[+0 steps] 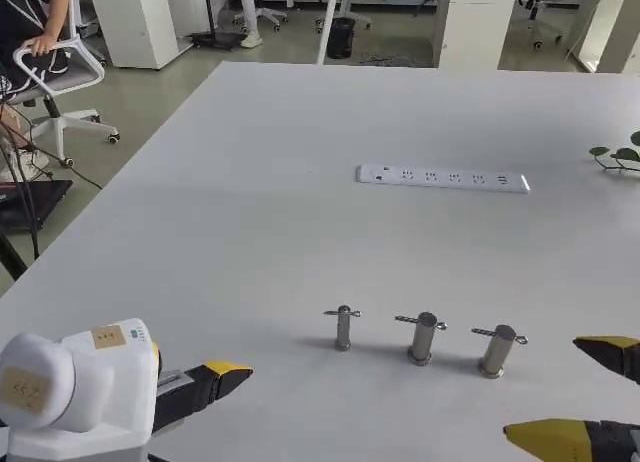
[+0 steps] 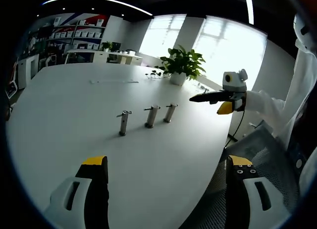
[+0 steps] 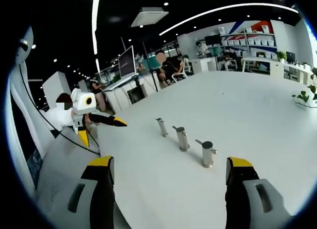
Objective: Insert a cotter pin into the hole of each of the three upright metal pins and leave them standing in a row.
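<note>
Three upright metal pins stand in a row on the white table: the left pin [image 1: 343,328], the middle pin [image 1: 421,340] and the right pin [image 1: 494,351]. A thin cotter pin [image 1: 499,334] crosses the top of each. The same row appears in the left gripper view [image 2: 151,116] and the right gripper view [image 3: 182,138]. My left gripper [image 2: 167,162] is open and holds nothing; it sits low and left of the row, one yellow fingertip [image 1: 230,370] pointing toward it. Right of the row, my right gripper [image 1: 545,387] is open and holds nothing.
A white power strip [image 1: 442,178] lies farther back on the table. Plant leaves [image 1: 620,154] reach in at the right edge, from a potted plant [image 2: 182,65]. Left of the table edge, a person sits on an office chair [image 1: 55,72].
</note>
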